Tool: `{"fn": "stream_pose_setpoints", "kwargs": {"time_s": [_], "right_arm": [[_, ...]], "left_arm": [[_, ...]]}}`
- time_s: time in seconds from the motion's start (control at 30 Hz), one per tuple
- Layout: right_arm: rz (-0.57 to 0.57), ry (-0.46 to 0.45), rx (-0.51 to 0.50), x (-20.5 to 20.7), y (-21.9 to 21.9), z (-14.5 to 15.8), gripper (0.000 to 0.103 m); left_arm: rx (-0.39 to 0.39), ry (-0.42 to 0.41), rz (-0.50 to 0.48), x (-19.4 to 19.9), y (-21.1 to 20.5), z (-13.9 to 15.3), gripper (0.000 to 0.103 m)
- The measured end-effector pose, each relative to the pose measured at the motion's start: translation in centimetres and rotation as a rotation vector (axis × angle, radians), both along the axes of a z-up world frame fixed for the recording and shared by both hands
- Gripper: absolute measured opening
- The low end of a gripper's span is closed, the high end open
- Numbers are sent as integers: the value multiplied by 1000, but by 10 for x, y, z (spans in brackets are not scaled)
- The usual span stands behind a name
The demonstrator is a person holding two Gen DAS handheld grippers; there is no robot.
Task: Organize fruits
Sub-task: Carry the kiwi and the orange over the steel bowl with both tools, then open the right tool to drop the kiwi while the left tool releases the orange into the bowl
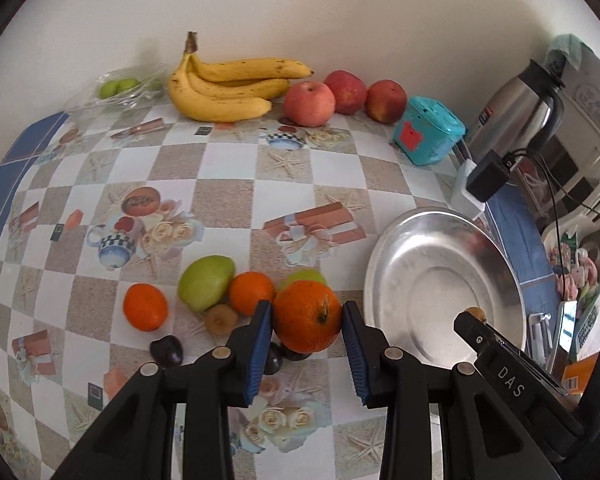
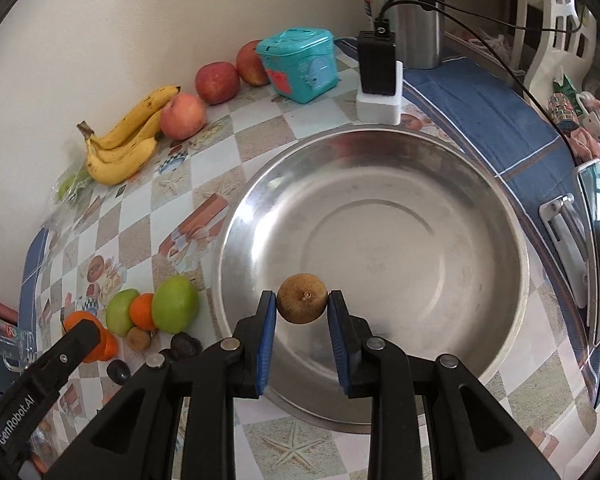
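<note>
The left gripper [image 1: 307, 322] has its two blue pads pressed on the sides of a round orange fruit [image 1: 307, 316]. The jaws are about as wide as the orange, one pad at 9 o'clock and one at 3 o'clock. The orange's little green stem spot faces the camera, a bit toward 2 o'clock. The orange is round, so it has no long side. It hangs above the checked tablecloth [image 1: 228, 200], over the pile of loose fruit.

At 9 o'clock from it sit a smaller orange [image 1: 252, 292], a big green apple [image 1: 206, 282], a small brown kiwi [image 1: 221, 319] and another orange [image 1: 145, 306]. A dark purple plum [image 1: 167, 350] lies at 8 o'clock. At 3 o'clock is the shiny metal bowl [image 1: 400, 264].

The right gripper [image 2: 302, 308] pinches a small brown fuzzy kiwi [image 2: 302, 298] between its blue pads. These jaws are closer together. The kiwi's end dot faces the camera, so its long side points away. It hangs over the near edge of the metal bowl [image 2: 480, 208], at 6 o'clock.

Far off at 11 o'clock, by the wall, lie yellow bananas [image 2: 120, 148] and three red apples [image 2: 183, 116]. A teal plastic box [image 2: 300, 66] stands at 12 o'clock.
</note>
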State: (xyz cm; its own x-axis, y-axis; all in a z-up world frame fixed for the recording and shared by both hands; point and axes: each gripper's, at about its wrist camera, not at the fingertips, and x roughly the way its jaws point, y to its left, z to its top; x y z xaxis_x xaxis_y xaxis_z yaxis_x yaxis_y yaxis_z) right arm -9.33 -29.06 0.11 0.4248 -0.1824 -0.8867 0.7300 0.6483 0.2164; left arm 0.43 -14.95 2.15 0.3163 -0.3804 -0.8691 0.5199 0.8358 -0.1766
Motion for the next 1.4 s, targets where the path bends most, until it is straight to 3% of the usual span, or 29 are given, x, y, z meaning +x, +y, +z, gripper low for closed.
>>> {"fn": "stream_pose_setpoints", "kwargs": {"time_s": [0.43,0.97,1.1,1.23,1.33,1.4], "right_arm": [[-162,93,-59,-40,-56,-5,27],[-194,113,5,-54,-67,-15,28],[-187,112,-2,-52,-65,-14,40],[-176,113,-11,-50,-63,-11,43],[-163,111,-19,-49,-61,-8,60],[-153,102,-18,-48,-59,-6,61]], "left_arm": [[86,-47,-155,-36,-88,-22,38],[105,-32,-200,-51,-95,-36,42],[86,-31,-192,-49,-89,-29,55],[73,-34,-163,-42,-76,-22,69],[91,-46,-108,-32,-58,-18,81],[105,-48,-64,-23,-44,-17,86]]}}
